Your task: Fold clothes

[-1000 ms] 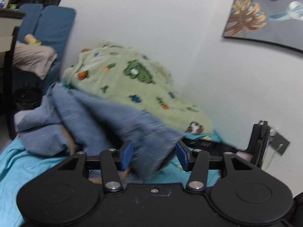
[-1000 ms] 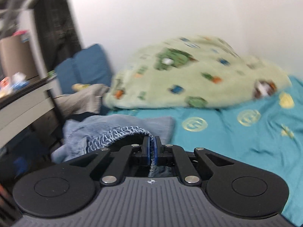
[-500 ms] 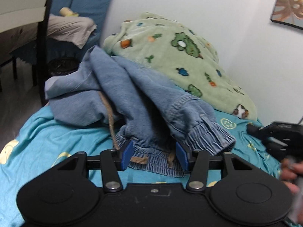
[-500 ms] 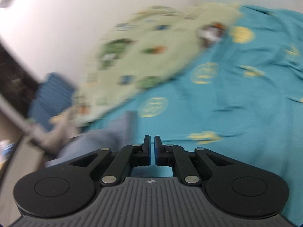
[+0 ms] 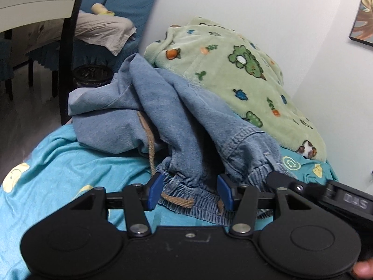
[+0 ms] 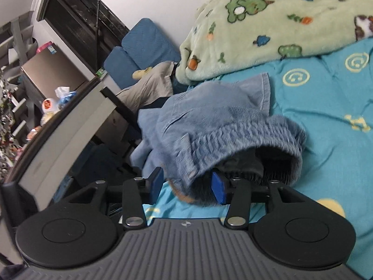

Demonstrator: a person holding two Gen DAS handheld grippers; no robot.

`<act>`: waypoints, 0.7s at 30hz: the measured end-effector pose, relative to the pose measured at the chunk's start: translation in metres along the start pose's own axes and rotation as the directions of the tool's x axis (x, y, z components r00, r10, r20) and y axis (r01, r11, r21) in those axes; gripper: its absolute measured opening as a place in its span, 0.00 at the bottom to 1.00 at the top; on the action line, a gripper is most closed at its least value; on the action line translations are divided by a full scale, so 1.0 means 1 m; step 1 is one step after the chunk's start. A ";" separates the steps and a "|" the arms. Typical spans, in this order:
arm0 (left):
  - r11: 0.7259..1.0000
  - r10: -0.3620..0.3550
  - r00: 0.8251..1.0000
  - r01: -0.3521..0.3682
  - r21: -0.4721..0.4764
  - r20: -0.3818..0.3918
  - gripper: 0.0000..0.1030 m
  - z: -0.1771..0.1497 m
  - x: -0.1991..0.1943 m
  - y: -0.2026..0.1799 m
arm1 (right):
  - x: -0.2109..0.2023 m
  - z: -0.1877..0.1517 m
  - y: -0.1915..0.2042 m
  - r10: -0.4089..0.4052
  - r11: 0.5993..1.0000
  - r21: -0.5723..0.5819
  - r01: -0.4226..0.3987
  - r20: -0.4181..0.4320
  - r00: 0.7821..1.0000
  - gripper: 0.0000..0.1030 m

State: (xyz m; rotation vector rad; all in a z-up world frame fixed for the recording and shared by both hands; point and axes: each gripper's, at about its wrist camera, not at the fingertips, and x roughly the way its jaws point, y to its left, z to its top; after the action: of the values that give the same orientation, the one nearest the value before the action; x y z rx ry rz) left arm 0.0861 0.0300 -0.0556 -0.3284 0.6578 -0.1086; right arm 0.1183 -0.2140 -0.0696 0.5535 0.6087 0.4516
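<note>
jeans [image 5: 177, 121] heaped on bed [image 5: 58, 175] | left gripper [image 5: 189, 192] agape over waistband | right gripper [image 6: 186, 186] jaws opening, waistband between, unpinched | risk: closing on one layer, bunching fold

Framed picture [image 5: 362, 18] cut off at right edge. Jeans [image 6: 216, 126] waistband blurred. Shelf clutter [image 6: 9, 107] too small to identify.

One crumpled pair of blue denim trousers [image 5: 167, 116] lies on one turquoise bedsheet printed with yellow smiley faces [image 5: 58, 170]. One pale green fleece blanket with cartoon prints [image 5: 233, 70] sits toward the bed's far edge. Two black two-finger grippers show: the left gripper [image 5: 190, 192] and the right gripper [image 6: 187, 186].
</note>
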 end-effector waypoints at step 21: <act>0.996 -0.035 0.993 0.026 -0.082 -0.109 0.54 -0.004 0.075 0.017 | -0.028 0.026 -0.154 -0.293 0.832 0.539 0.133 0.223 0.930 0.09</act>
State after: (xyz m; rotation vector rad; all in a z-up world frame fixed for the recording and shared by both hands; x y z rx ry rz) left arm 0.1430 0.0302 -0.1082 -0.4122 0.7685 -0.1306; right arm 0.1506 -0.3561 -0.1335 1.0353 0.4897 -0.0279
